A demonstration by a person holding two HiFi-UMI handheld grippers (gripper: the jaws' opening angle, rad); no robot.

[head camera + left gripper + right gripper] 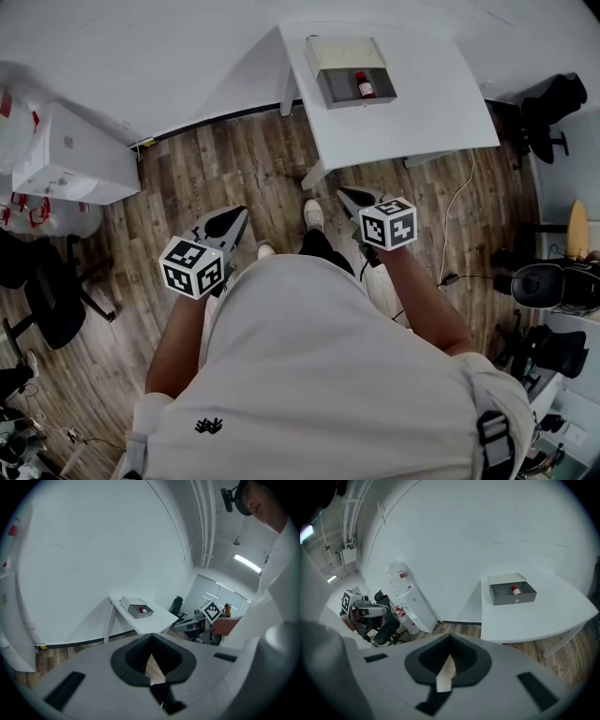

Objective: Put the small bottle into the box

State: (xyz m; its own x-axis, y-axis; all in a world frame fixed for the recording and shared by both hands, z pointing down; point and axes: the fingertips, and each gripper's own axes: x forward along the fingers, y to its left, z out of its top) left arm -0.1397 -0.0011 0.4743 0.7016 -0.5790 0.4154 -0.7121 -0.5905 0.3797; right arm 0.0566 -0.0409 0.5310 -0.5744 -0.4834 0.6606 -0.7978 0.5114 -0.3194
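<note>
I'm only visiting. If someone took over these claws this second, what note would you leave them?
Left claw: shut, empty.
Right claw: shut, empty.
Both are over the floor, short of the table.
The bottle sits inside the open box on the table.
Done: the bottle is in the box.
Left: seemingly nothing.

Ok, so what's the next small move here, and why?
Probably nothing beyond lowering both grippers to rest: the small bottle already lies in the box on the white table, and the left gripper and right gripper are shut, empty and well back from it.
</note>
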